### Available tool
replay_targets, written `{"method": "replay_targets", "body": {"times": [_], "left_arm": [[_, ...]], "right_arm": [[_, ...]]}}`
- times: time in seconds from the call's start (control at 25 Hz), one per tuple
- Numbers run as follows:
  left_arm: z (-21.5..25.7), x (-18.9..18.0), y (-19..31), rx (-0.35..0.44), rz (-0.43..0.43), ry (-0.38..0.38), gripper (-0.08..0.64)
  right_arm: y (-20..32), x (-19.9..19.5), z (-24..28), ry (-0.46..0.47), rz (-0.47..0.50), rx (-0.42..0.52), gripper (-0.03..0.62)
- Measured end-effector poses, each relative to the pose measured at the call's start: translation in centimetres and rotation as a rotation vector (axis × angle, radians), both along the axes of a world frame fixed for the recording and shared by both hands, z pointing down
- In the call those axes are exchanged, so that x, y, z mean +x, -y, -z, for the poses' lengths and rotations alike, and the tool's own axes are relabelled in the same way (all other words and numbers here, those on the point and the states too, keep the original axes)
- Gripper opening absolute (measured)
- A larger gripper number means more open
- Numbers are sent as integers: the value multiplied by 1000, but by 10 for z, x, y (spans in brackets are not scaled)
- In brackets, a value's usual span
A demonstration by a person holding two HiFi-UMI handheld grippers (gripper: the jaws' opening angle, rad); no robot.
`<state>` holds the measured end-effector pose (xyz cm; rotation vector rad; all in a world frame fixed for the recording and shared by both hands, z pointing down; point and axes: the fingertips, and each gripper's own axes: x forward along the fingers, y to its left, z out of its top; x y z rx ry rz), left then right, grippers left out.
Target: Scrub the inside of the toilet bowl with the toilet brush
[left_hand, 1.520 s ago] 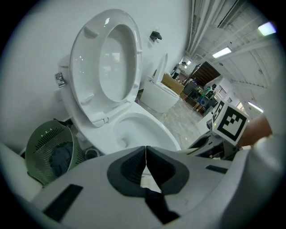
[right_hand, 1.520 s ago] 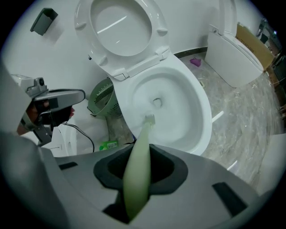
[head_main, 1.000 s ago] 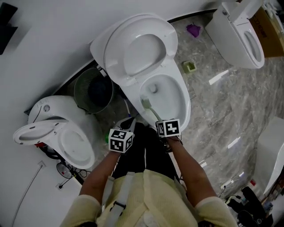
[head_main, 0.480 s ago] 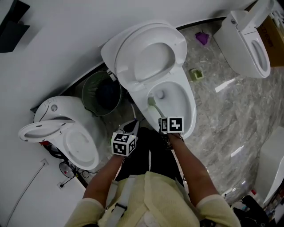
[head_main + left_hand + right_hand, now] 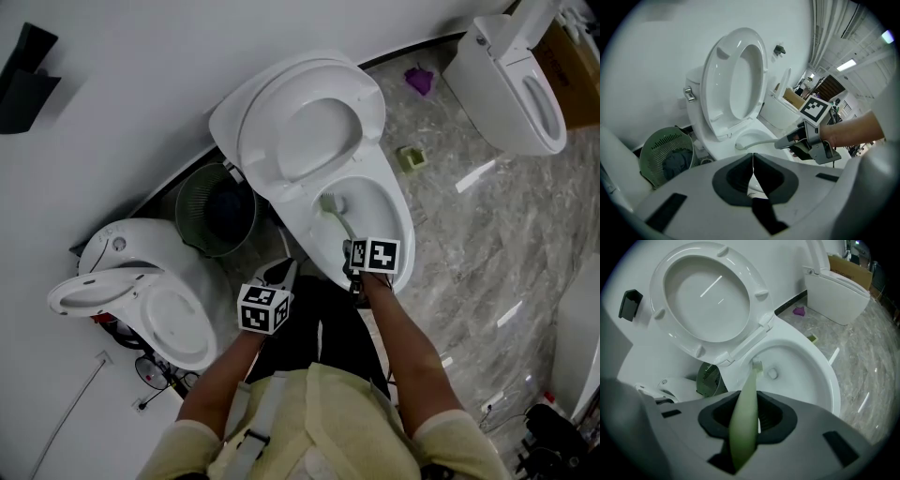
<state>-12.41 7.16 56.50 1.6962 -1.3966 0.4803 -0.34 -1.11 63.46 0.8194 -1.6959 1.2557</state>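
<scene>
Right gripper clamps pale-green plastic toilet brush; left gripper closed, empty. Sweep bristles, probably touching, around white ceramic bowl wall.

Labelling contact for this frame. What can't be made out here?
- Whether the toilet brush bristles touch the toilet bowl: head view too small, right gripper view looks along the handle.
- Brush handle's end: buried in the right gripper.
- Green bin contents: a dark lump, head and left gripper views.
- Purple item on floor: too small.
</scene>
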Motion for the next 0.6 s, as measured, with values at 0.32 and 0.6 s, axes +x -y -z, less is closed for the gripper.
{"method": "replay_targets", "body": {"times": [0.32, 0.6], "left_arm": [[15, 12, 16, 23, -80, -9, 14], [27, 38, 26, 39, -187, -23, 14]], "right_arm": [[-6, 31, 17, -5, -91, 15, 106], [-13, 62, 41, 30, -200, 40, 106]]}}
